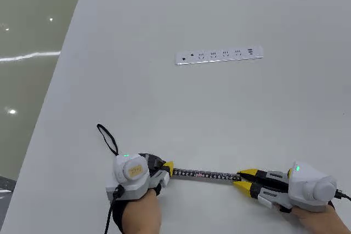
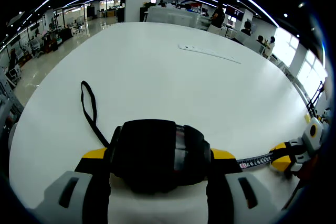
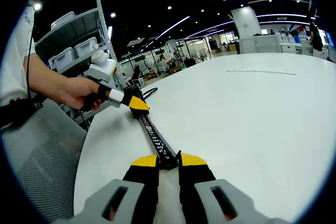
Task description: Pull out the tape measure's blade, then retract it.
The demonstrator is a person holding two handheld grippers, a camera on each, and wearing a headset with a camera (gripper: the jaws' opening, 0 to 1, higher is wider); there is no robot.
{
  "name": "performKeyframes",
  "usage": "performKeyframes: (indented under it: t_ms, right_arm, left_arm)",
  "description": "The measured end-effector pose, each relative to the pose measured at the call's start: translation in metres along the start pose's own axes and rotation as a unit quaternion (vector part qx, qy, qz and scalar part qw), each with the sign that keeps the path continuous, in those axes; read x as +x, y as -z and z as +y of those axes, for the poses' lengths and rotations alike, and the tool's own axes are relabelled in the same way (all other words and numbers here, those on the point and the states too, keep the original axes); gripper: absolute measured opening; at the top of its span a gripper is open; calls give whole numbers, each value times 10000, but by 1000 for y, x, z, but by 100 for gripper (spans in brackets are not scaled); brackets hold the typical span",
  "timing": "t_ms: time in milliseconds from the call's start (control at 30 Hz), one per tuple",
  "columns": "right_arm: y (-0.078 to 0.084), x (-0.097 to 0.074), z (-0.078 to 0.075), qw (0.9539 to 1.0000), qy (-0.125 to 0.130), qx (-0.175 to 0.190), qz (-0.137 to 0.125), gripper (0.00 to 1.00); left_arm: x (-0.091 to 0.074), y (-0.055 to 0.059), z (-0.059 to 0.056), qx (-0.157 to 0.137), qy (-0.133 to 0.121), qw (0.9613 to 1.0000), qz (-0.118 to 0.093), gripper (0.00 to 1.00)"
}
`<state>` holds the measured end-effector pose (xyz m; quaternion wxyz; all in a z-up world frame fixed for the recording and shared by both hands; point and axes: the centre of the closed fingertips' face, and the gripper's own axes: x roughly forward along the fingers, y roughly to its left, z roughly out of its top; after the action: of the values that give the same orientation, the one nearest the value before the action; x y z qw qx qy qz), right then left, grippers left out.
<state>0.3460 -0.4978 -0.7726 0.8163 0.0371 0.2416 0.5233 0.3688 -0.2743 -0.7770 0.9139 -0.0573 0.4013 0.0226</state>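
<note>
A white tabletop (image 1: 164, 97) runs across the head view. At the lower centre of that frame the left gripper (image 1: 163, 171) has its yellow-tipped jaws clamped on the sides of the black, rounded plastic tape measure case (image 2: 157, 148), which rests on the table. In the left gripper view the case sits low in the middle, gripped between the two jaws. The case's black looped wrist strap (image 1: 108, 138) lies on the table up and to the left of it.

The narrow dark metal blade with printed markings (image 1: 204, 175) is drawn out of the case and stretches rightward, low over the table, to the right gripper (image 3: 168, 162) at the lower right of the head view. That gripper's yellow-tipped jaws are pressed together on the blade's end. In the right gripper view the blade runs up and left from the jaws to the case.

A long white plastic power strip (image 1: 219, 55) lies flat, upper centre-right, well apart from both grippers.
</note>
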Motion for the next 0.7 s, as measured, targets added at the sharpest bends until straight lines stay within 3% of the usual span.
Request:
performKeyframes:
  t_ms: [700]
  right_arm:
    - [-4, 18, 9, 9999, -104, -45, 30, 13]
  left_arm:
    - [0, 1, 0, -101, 28, 9999, -5, 73]
